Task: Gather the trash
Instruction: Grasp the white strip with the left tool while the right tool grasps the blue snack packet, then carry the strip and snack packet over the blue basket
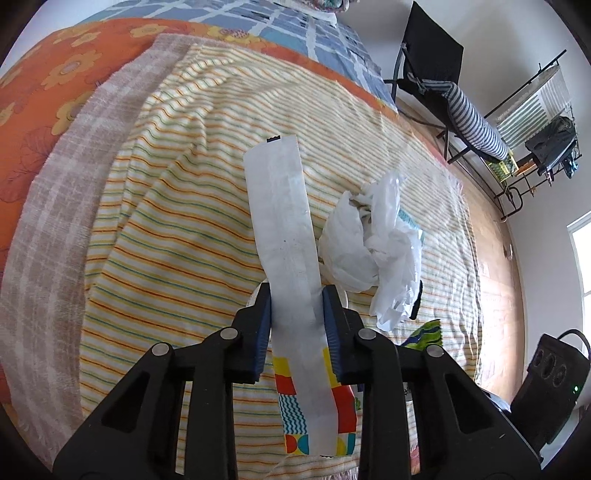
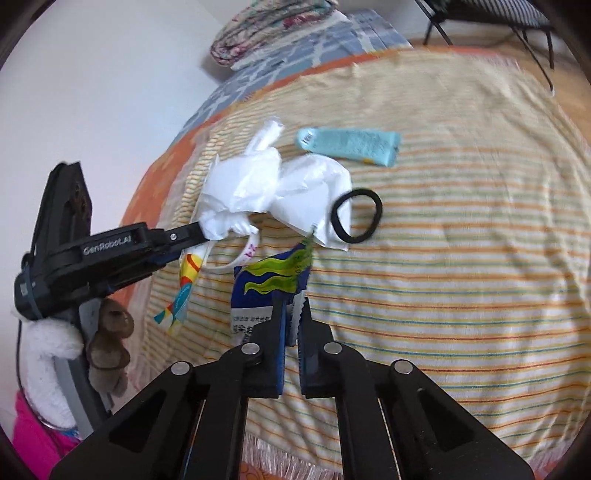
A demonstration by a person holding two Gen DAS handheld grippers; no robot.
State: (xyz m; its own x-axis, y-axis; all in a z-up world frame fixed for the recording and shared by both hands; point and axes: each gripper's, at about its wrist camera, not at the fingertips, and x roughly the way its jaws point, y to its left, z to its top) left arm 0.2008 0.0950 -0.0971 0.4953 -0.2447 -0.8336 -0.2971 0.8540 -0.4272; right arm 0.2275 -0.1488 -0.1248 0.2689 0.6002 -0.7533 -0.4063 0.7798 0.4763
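Observation:
My left gripper (image 1: 297, 295) is shut on a long white wrapper (image 1: 284, 221) with a colourful printed end, held above the striped blanket (image 1: 166, 240). The wrapper also shows in the right wrist view (image 2: 184, 284), hanging from the left gripper (image 2: 199, 236). A crumpled white plastic bag (image 1: 373, 247) lies just right of it; it also shows in the right wrist view (image 2: 273, 188). My right gripper (image 2: 291, 314) is shut on a blue snack packet with green waves (image 2: 273, 280).
A light blue tube (image 2: 351, 146) and a black hair tie (image 2: 356, 216) lie on the blanket beyond the bag. A folded quilt (image 2: 273, 26) sits at the bed's head. A black chair (image 1: 432, 62) and a drying rack (image 1: 535, 122) stand on the wooden floor.

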